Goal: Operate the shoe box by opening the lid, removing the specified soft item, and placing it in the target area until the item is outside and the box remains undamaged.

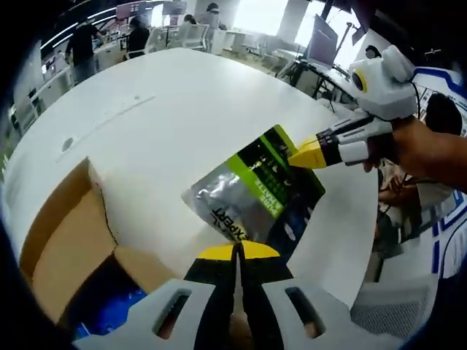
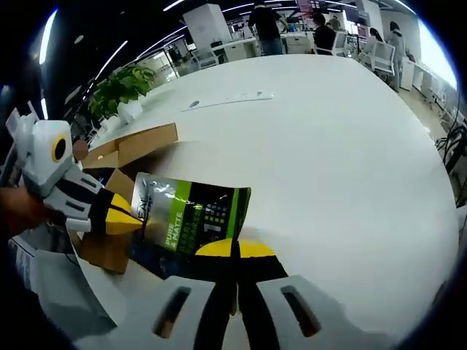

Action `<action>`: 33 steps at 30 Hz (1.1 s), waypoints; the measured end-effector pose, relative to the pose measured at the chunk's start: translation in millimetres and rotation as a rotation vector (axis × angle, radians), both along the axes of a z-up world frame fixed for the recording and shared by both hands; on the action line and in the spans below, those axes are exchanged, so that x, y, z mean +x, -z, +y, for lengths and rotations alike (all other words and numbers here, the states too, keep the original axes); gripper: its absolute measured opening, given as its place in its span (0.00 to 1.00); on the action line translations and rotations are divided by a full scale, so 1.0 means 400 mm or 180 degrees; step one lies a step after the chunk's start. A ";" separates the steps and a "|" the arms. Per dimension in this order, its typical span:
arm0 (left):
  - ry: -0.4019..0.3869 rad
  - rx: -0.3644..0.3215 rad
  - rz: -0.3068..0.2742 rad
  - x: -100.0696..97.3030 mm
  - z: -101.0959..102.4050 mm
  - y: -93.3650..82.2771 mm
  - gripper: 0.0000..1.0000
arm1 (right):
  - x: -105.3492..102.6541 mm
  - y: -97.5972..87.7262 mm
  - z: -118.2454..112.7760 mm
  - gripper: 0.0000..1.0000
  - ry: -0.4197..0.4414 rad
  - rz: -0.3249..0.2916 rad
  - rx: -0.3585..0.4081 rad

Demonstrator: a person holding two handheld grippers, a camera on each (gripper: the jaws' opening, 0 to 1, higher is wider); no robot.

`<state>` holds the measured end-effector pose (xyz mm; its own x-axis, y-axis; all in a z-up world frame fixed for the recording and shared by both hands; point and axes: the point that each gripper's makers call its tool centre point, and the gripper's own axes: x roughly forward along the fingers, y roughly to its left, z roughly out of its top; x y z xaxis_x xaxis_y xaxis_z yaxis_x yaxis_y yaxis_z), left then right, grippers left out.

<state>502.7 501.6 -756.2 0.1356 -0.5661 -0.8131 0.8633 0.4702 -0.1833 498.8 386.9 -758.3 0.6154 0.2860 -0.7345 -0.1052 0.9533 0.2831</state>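
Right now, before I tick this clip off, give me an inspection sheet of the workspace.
Surface: white table, round-edged, mostly bare.
Job's things: cardboard shoe box open at the table's edge, blue contents showing inside; green and silver pouch outside the box, held up between the two grippers.
Clutter: a small flat strip lying on the table farther off.
Grippers: left gripper shut on one edge of the pouch; right gripper shut on the opposite edge.
Cables: nothing seen.
Surroundings: potted plant beside the table; desks, chairs and people standing in the background; a bright window behind.
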 end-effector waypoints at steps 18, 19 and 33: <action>0.0262 0.0376 -0.0188 0.003 -0.011 0.062 0.00 | 0.000 0.049 -0.013 0.00 -0.0050 0.0067 -0.0049; 0.0308 0.0410 -0.0210 0.002 -0.013 0.064 0.00 | -0.001 0.052 -0.013 0.00 -0.0055 0.0077 -0.0050; 0.0469 0.0623 -0.0266 -0.009 -0.029 0.096 0.00 | -0.005 0.076 -0.027 0.00 -0.0089 0.0126 -0.0137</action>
<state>499.1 489.8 -794.5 0.1348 -0.4176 -0.8986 0.9334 0.3578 -0.0263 496.7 376.1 -788.6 0.5777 0.2703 -0.7702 -0.1213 0.9615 0.2464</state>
